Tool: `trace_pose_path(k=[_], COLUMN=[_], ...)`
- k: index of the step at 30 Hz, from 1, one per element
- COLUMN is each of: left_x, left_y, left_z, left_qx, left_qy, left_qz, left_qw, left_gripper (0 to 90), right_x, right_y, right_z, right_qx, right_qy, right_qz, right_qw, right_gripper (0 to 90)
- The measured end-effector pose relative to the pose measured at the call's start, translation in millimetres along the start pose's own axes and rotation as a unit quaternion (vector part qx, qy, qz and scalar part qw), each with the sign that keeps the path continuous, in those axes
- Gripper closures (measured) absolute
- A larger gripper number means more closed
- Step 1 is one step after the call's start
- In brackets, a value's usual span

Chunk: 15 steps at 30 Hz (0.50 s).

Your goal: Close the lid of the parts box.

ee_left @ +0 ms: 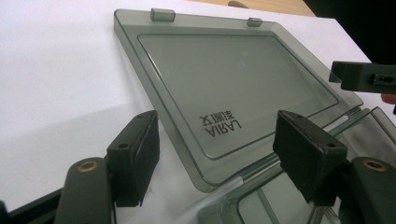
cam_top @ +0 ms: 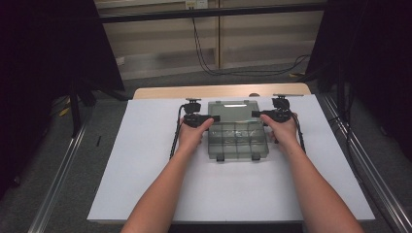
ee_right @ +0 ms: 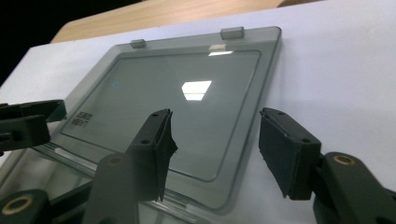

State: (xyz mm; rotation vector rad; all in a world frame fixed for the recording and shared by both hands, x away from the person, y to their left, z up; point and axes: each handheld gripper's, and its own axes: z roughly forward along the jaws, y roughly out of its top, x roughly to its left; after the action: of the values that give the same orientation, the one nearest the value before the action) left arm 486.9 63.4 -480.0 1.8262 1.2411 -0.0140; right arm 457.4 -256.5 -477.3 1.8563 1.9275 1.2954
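A smoky clear plastic compartment box (cam_top: 238, 141) lies on the white board (cam_top: 145, 155) with its lid (cam_top: 232, 108) folded back flat behind it. My left gripper (cam_top: 214, 118) sits at the box's left side by the hinge line, and my right gripper (cam_top: 256, 114) sits at its right side. In the left gripper view the lid (ee_left: 224, 74) shows mirrored lettering. There its near corner lies between the jaws of the left gripper (ee_left: 215, 140), whose pads stand apart from it. In the right gripper view the right gripper (ee_right: 215, 140) is spread over the edge of the lid (ee_right: 187, 102) without touching it.
Two latch tabs (ee_left: 162, 14) stick up on the lid's far edge. The board rests on a wooden table (cam_top: 194, 91). Metal rails (cam_top: 63, 170) run along both sides, and cables (cam_top: 204, 53) hang at the back. Each gripper's cable (cam_top: 175, 141) trails beside the hand holding it.
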Motion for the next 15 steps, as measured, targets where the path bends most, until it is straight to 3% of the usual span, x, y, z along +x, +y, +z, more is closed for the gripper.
trace_pose_path(k=[2,3,8,11,15], left_x=[-1.7,-1.5,-1.5,0.8,2.9], left_y=[-1.0,-1.4,-1.6,-2.3,-3.1], left_z=[3.2,3.7,5.8,6.8,8.5], left_qx=[-0.001,0.004,0.001,0.002,0.000], left_qy=[0.012,0.010,0.010,0.006,0.001], left_qz=[-0.005,0.003,0.000,-0.008,-0.024], left_qw=[0.9999,0.9999,1.0000,0.9999,0.9997], left_gripper=[31.9,32.8,33.1,33.7,36.5], right_x=[-2.3,-4.0,-8.9,-11.0,-12.0], right_y=[-0.8,-1.5,-3.0,-4.4,-4.4], right_z=[1.3,2.4,5.7,8.1,8.9], right_qx=[0.010,0.016,0.024,0.030,0.034], right_qy=[0.002,0.002,0.019,0.013,0.025], right_qz=[0.002,0.005,0.024,0.015,0.021], right_qw=[0.9999,0.9999,0.9992,0.9993,0.9989], right_gripper=[44.5,45.1,47.2,47.5,50.7])
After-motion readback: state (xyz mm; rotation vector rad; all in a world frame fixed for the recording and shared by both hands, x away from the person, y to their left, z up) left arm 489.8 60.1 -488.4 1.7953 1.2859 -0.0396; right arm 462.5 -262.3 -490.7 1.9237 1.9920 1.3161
